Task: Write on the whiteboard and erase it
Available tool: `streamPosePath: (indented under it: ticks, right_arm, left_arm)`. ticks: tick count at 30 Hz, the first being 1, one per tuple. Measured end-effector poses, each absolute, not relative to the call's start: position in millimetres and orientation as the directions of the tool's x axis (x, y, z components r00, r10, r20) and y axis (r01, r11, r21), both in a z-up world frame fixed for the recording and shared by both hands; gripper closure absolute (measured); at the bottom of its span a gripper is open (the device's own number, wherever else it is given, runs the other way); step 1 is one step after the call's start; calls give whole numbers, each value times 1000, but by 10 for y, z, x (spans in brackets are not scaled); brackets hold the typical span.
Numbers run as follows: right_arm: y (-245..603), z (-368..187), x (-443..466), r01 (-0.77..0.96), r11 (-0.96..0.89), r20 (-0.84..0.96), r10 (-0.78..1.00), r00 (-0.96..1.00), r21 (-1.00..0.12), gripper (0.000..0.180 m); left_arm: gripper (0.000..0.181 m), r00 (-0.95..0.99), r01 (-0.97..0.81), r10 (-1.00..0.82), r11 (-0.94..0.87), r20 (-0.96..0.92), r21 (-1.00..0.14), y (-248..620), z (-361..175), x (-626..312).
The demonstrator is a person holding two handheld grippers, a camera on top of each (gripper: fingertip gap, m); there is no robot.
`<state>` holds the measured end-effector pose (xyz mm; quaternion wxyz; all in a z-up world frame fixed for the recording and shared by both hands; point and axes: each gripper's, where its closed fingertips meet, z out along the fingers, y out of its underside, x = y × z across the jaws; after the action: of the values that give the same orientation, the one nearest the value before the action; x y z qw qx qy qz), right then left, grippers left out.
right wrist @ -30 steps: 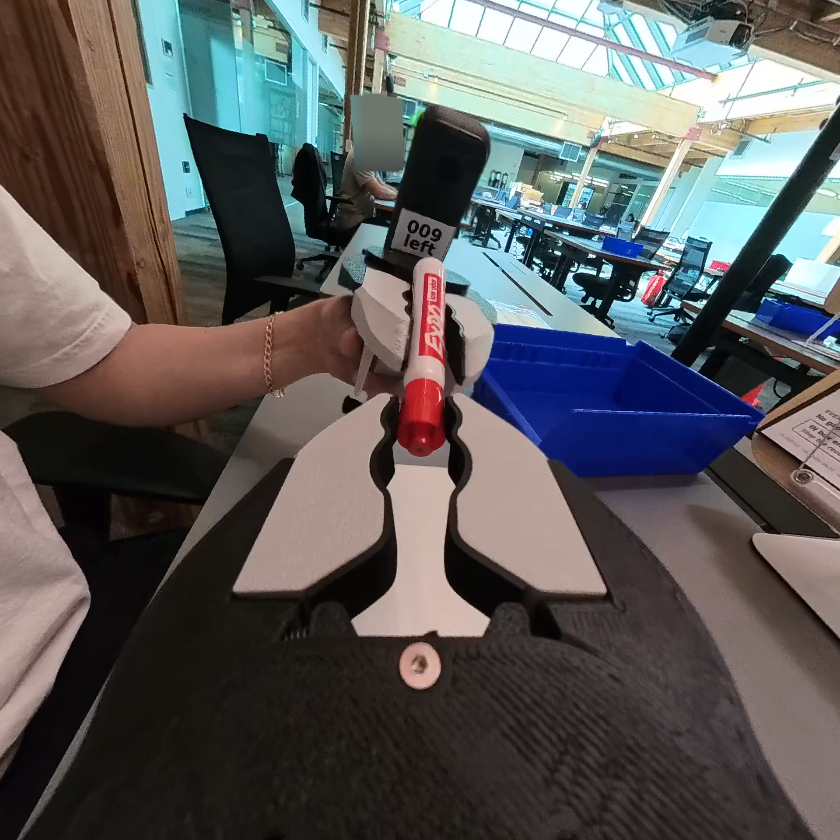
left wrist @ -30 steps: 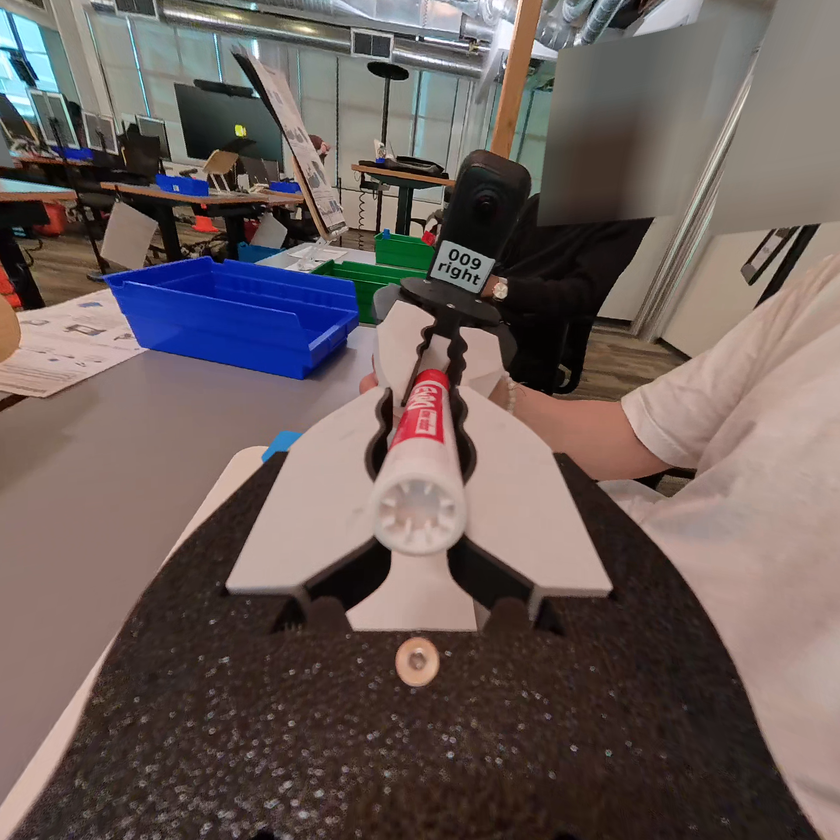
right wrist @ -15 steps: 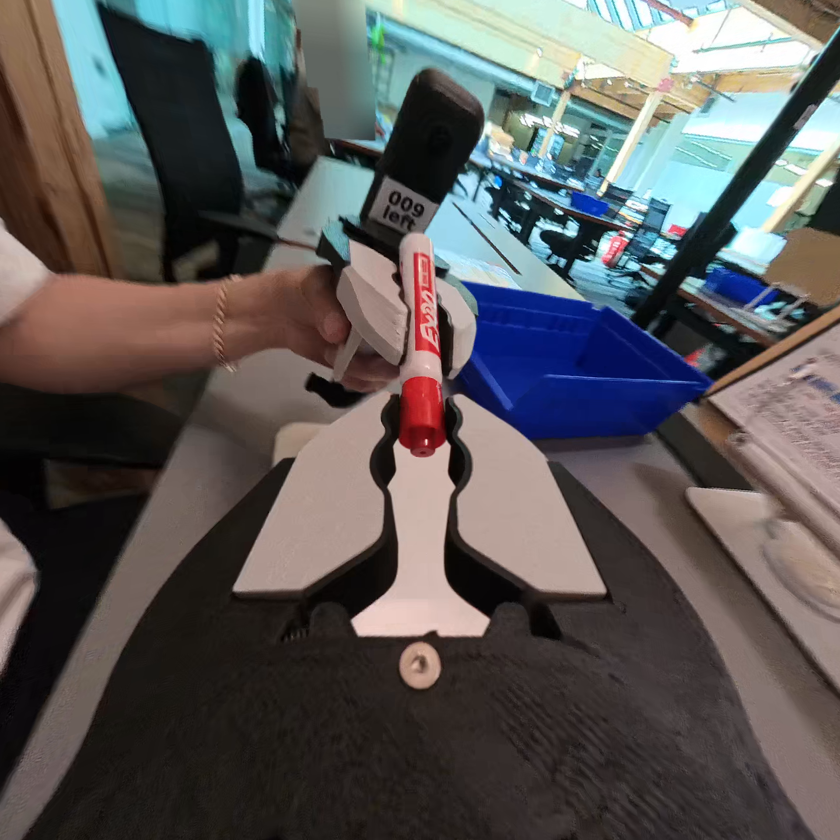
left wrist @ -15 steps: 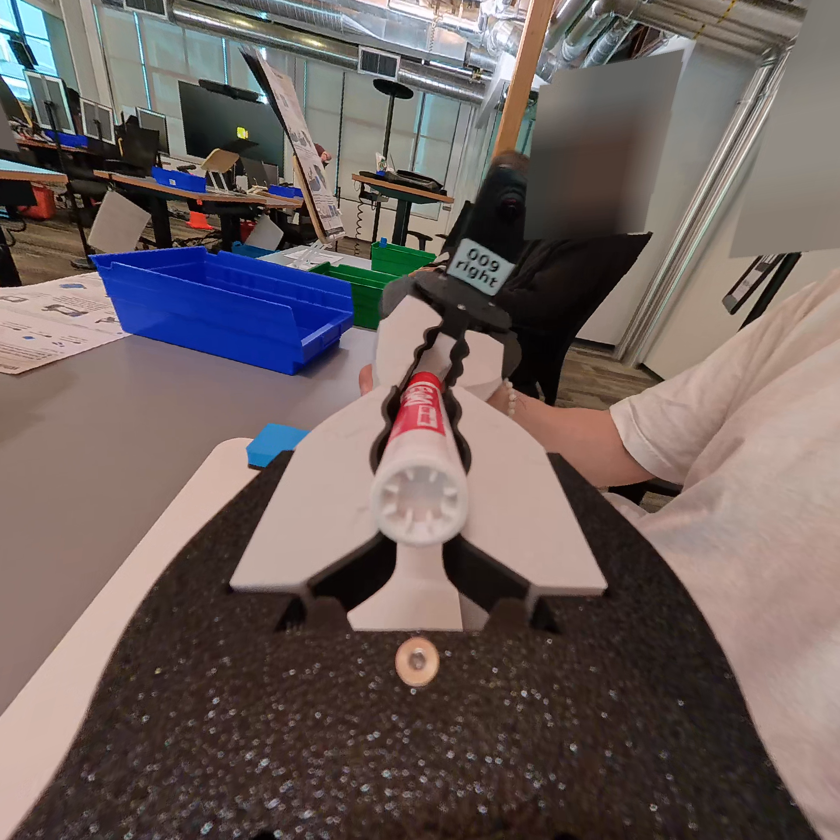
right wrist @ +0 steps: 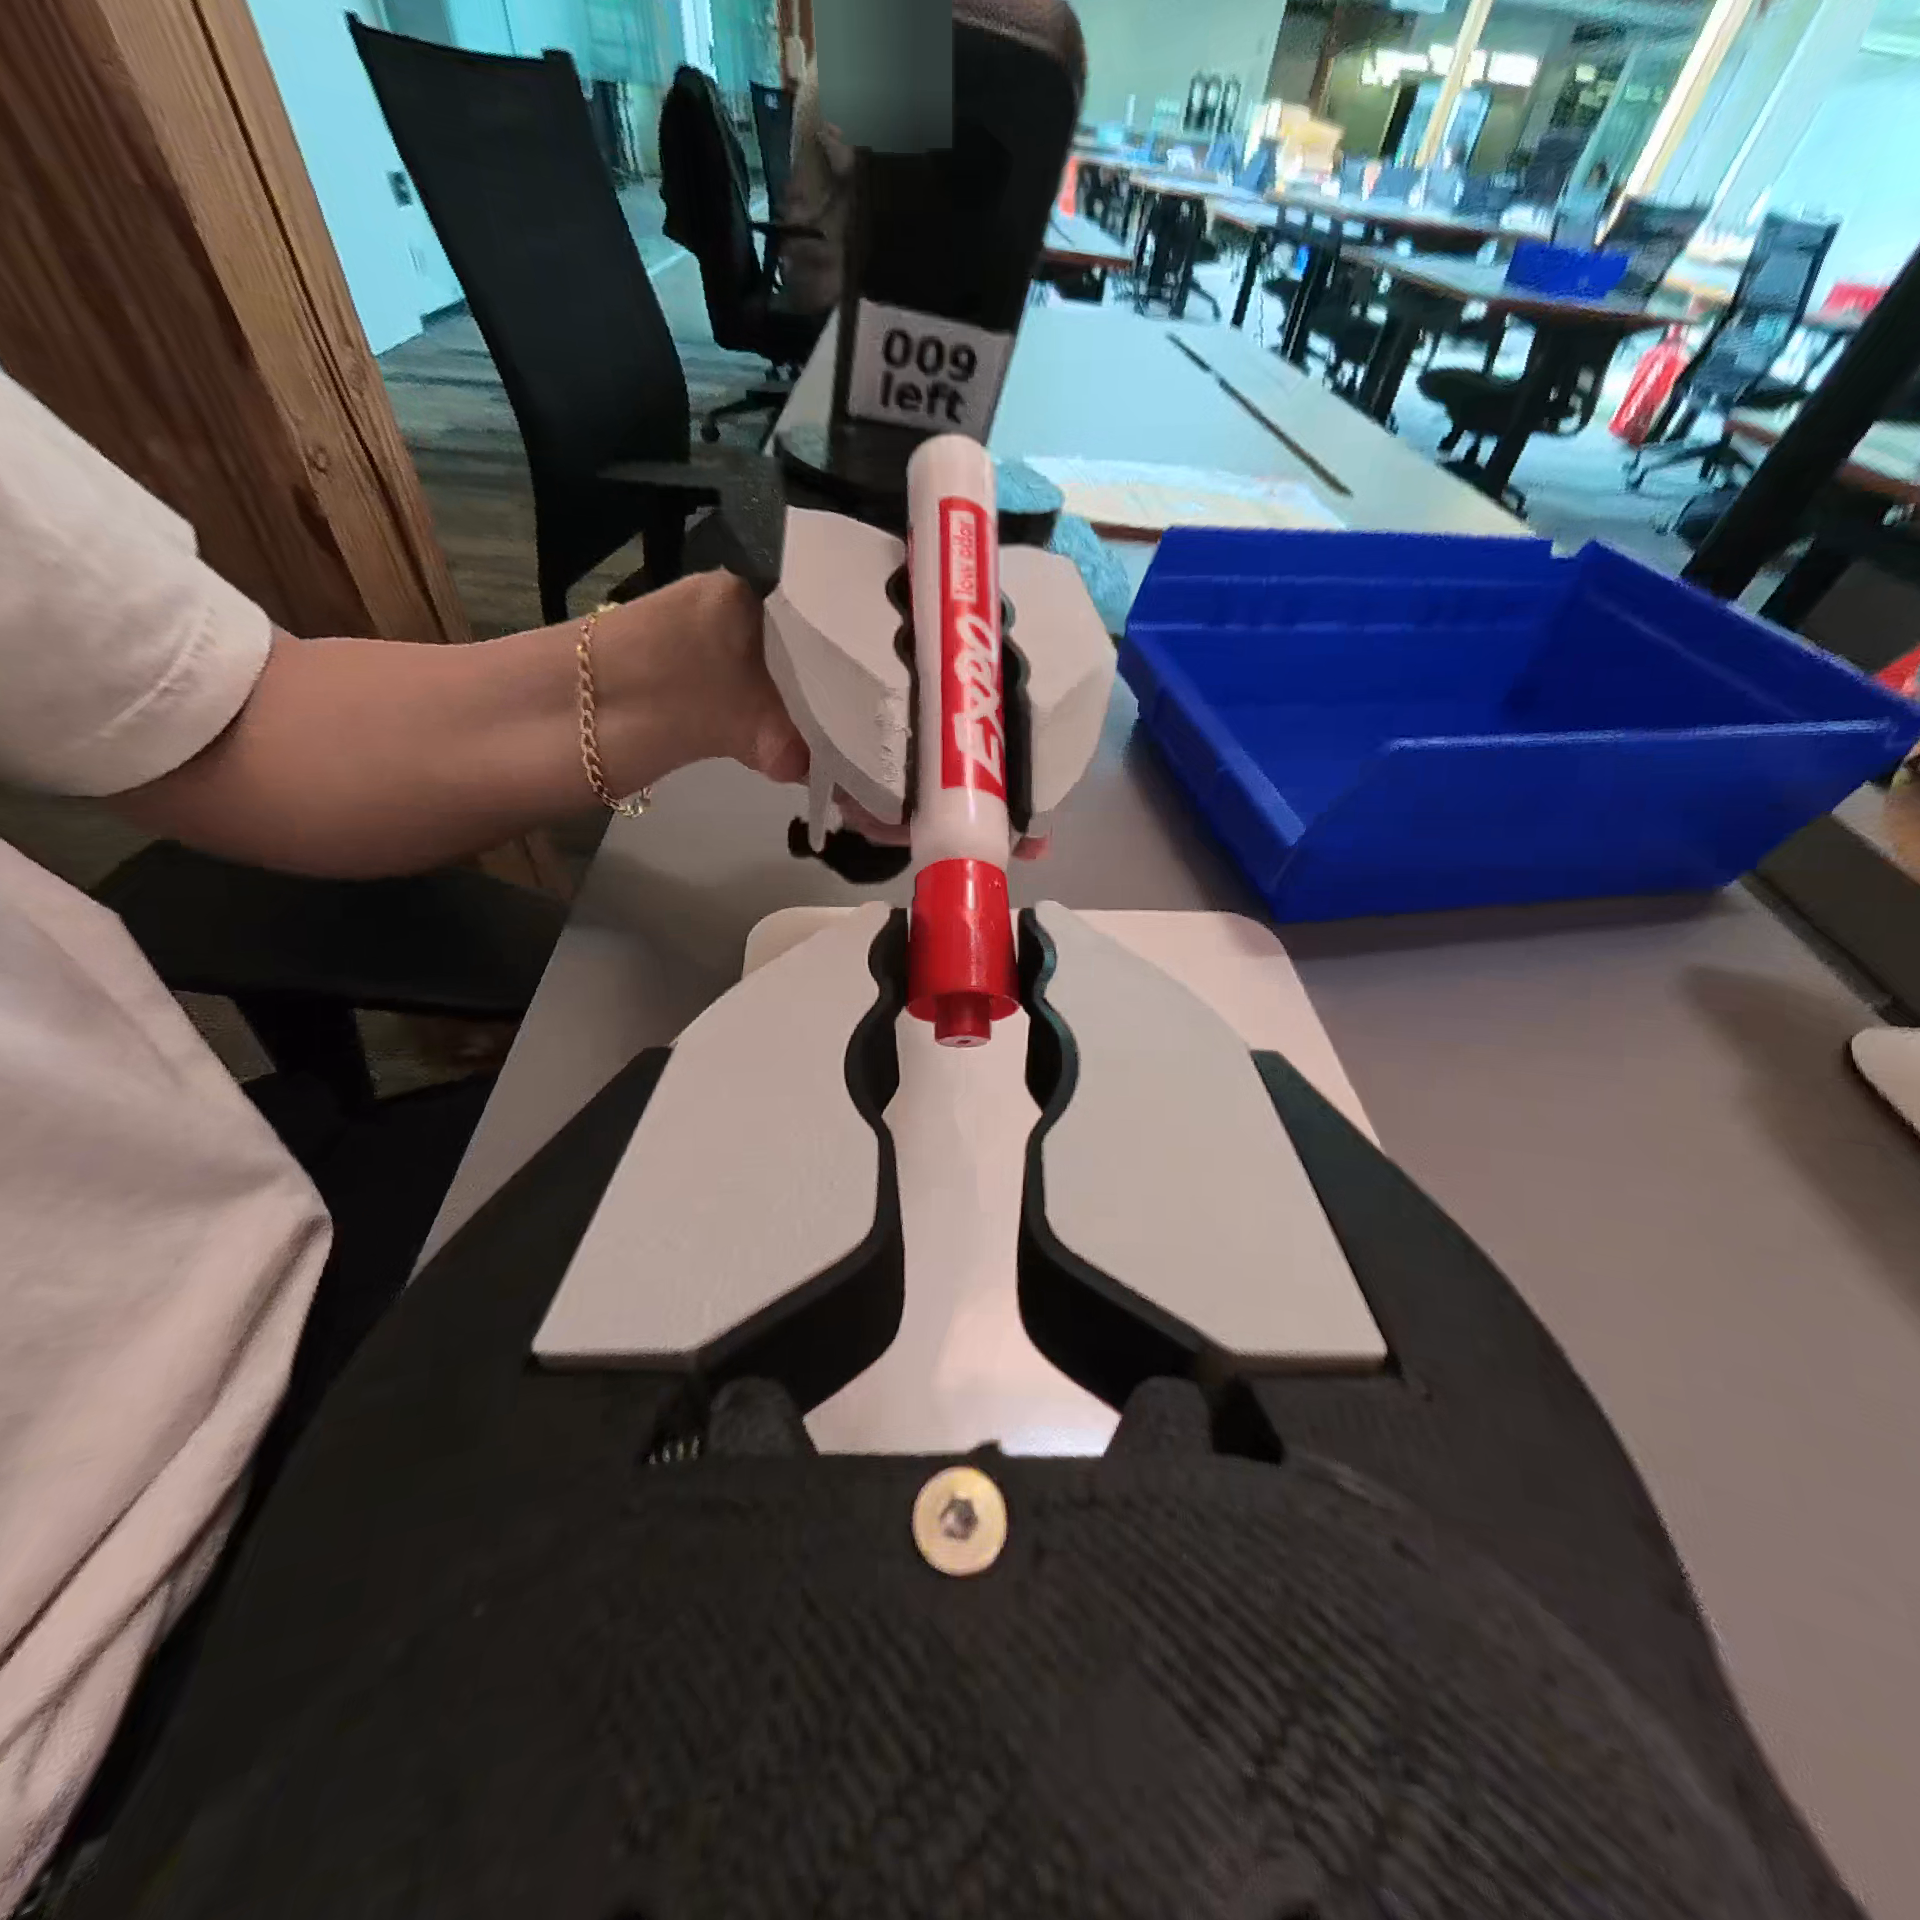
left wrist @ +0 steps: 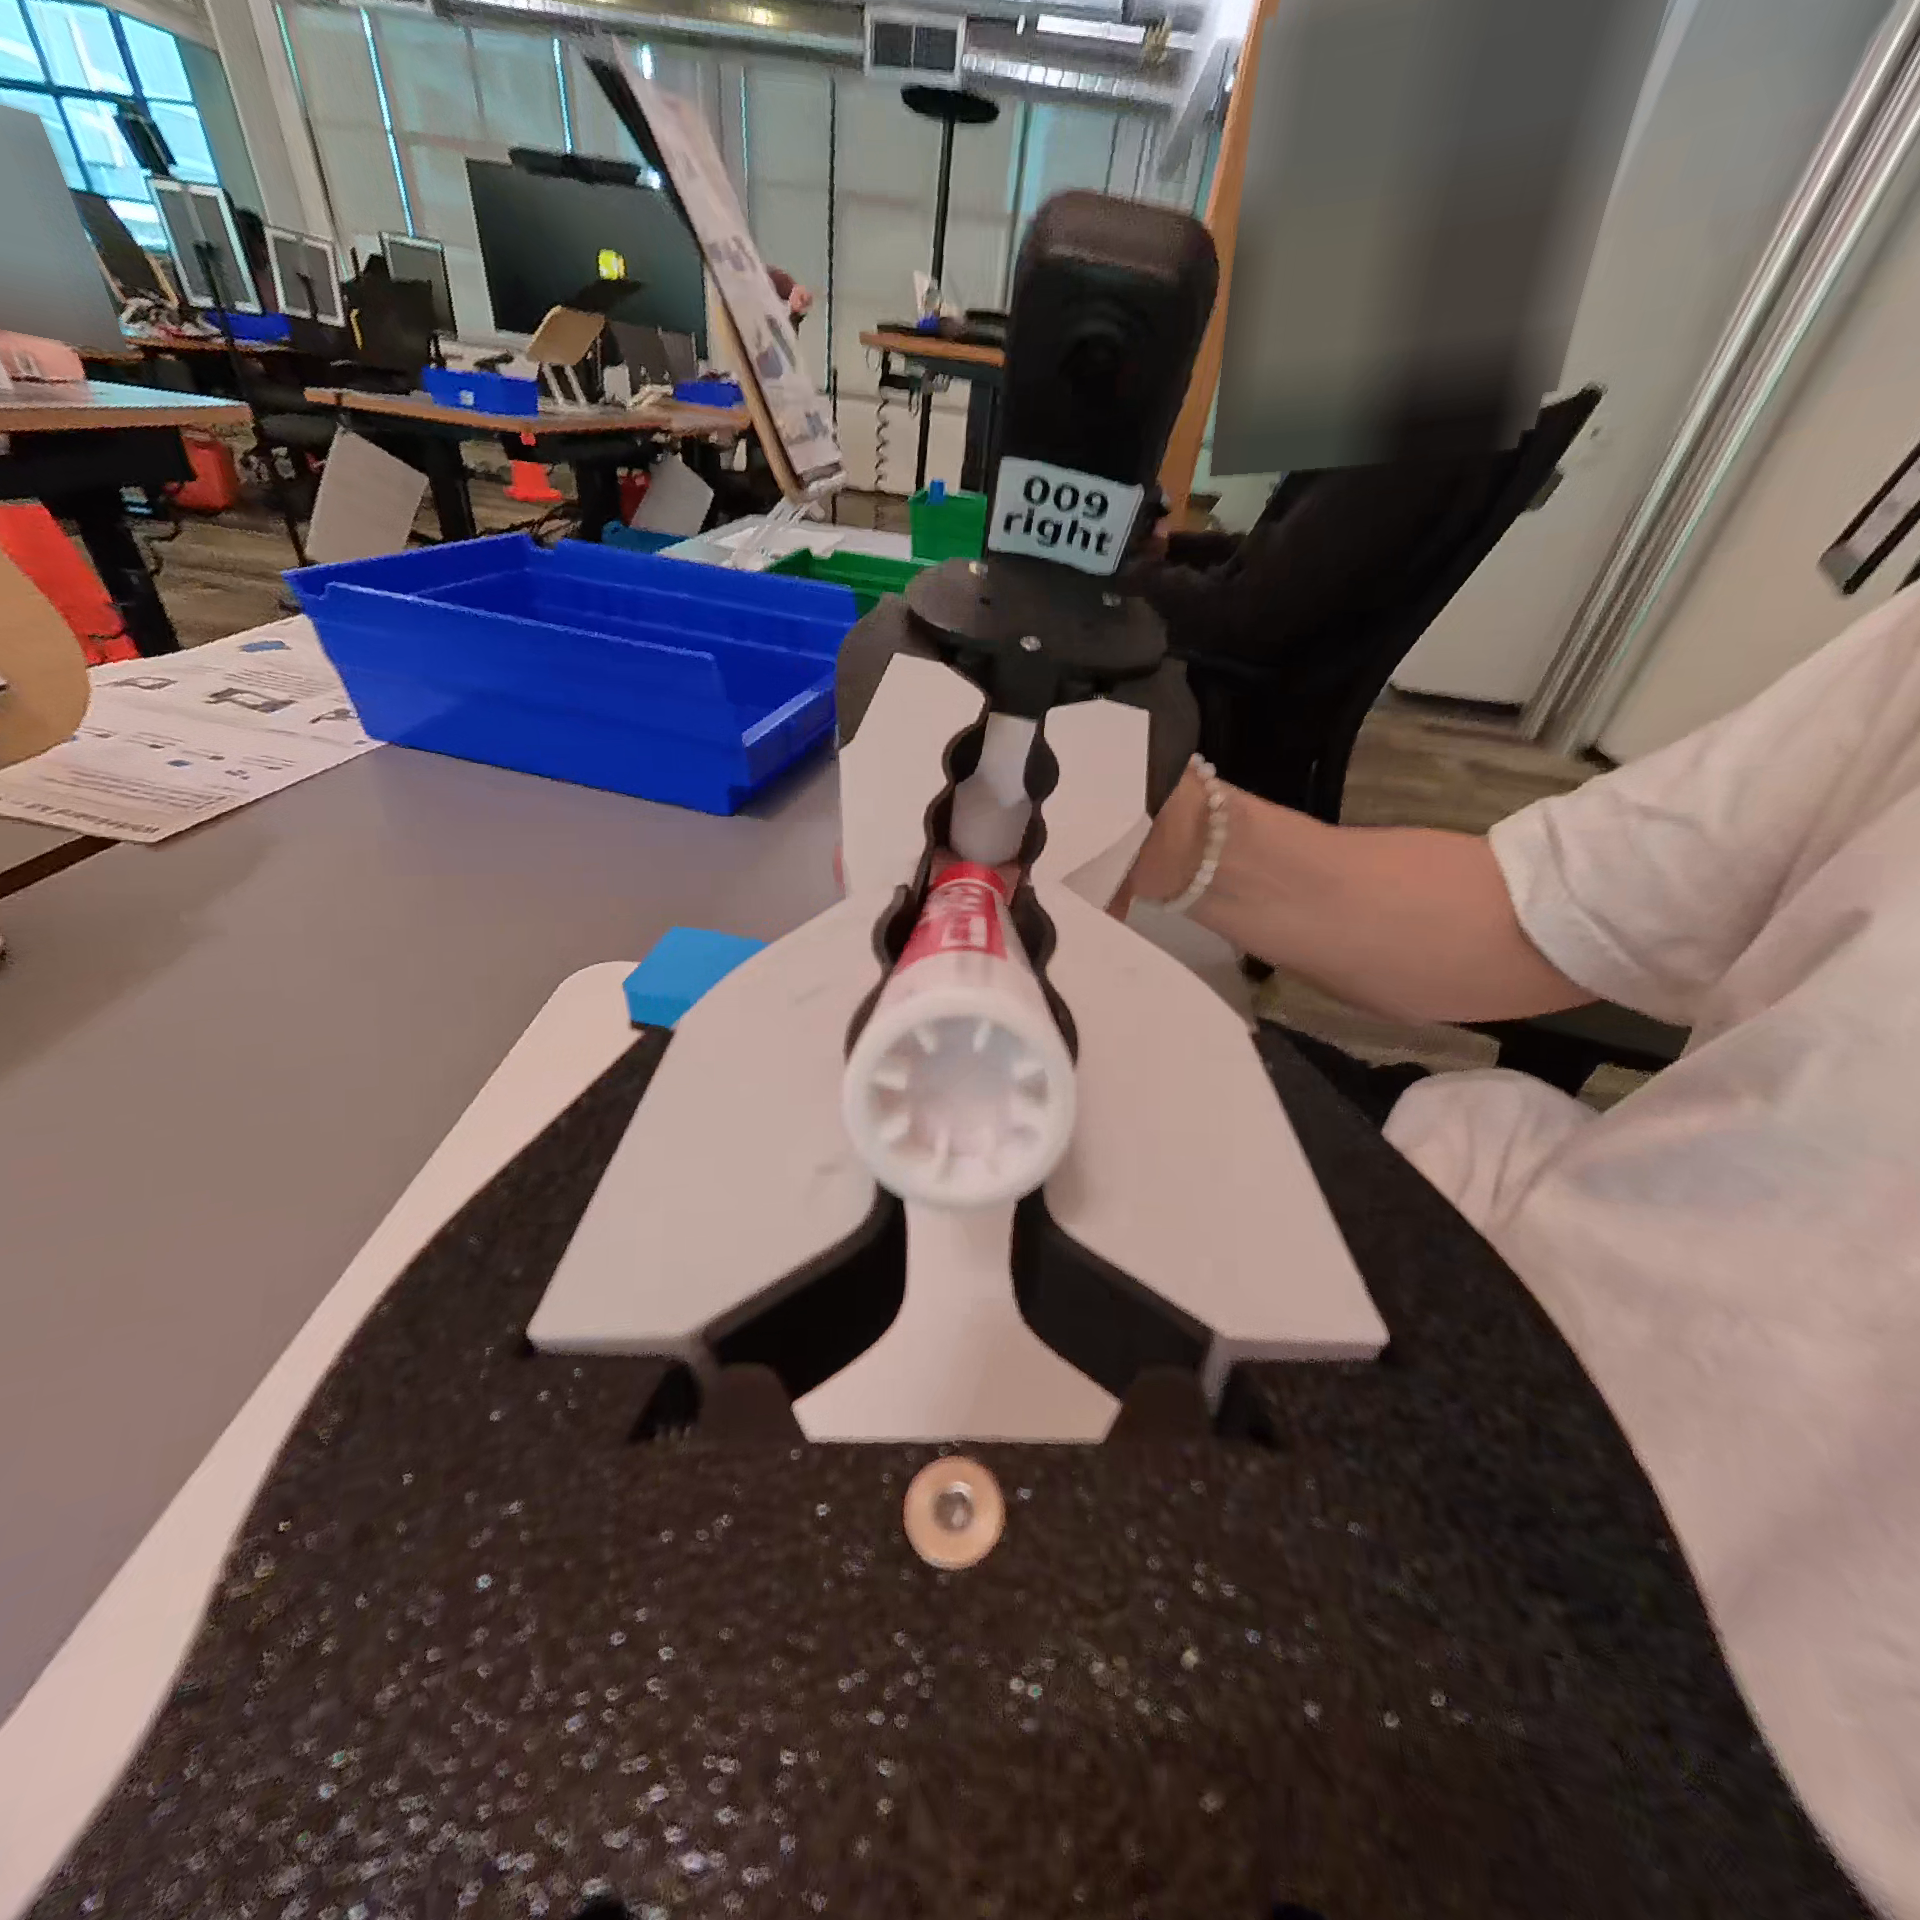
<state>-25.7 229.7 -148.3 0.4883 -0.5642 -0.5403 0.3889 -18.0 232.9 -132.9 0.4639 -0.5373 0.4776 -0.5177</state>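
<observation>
Left hand-held gripper (right wrist: 961, 665) pinches the light, rigid, slick dry-erase marker (right wrist: 958, 665) mid-barrel above the whiteboard (right wrist: 1226, 956), right hand-held gripper (right wrist: 961, 971) clamping its red cap (right wrist: 958, 940), best gripped squarely.

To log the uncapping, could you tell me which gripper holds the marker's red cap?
The right gripper grips the cap; the left gripper clamps the white barrel.

White marker (right wrist: 961, 665) barrel with red label; red cap (right wrist: 958, 943). Pale grey fingers (left wrist: 727, 1122) on black speckled left gripper (left wrist: 961, 914); same grey and black on right gripper (right wrist: 958, 935). White whiteboard (left wrist: 343, 1278) below marker. Bright blue eraser (left wrist: 681, 971) beside marker. Deep blue bin (right wrist: 1496, 707) behind marker. Grey table (left wrist: 260, 966).
</observation>
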Motion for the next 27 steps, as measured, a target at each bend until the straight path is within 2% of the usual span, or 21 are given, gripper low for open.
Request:
streamPosePath:
  ticks: [4, 9, 16, 18, 21, 22, 24, 25, 27]
  right_arm:
    - [2228, -1337, -248, 106, 70, 79, 994, 79, -992, 159]
    - [2226, -1223, -218, -53, -60, -62, 997, 36, -997, 159]
    - [2245, -1083, -170, -231, -236, -232, 972, -45, -944, 161]
    - [2285, -1114, -153, -217, -188, -199, 979, 32, -958, 162]
    - [2260, -1108, -139, -106, -2, -20, 986, 168, -994, 162]
    - [2243, -1104, -135, -48, 77, 66, 976, 207, -996, 163]
    - [2384, -1126, -11, 112, 229, 254, 895, 366, -967, 180]
    - [2451, -1209, 54, 206, 235, 298, 880, 370, -950, 179]
    - [2377, -1330, 5, 184, 105, 147, 961, 235, -977, 179]
  left_arm:
    - [162, -40, 48, -989, -145, 143, -988, 2293, -1247, -176]
    - [162, -57, 102, -987, -156, 151, -982, 2299, -1192, -164]
    - [162, -61, 158, -989, -144, 136, -977, 2302, -1119, -157]
    - [162, -35, 144, -991, -132, 129, -981, 2324, -1139, -146]
    - [162, -47, 151, -985, -173, 168, -973, 2316, -1149, -144]
    - [162, -66, 162, -978, -208, 200, -965, 2304, -1143, -146]
    - [162, -67, 182, -959, -283, 275, -942, 2341, -1160, -177]
    - [162, -81, 244, -945, -326, 316, -913, 2380, -1089, -259]
    - [163, -40, 262, -943, -328, 329, -908, 2464, -1076, -361]
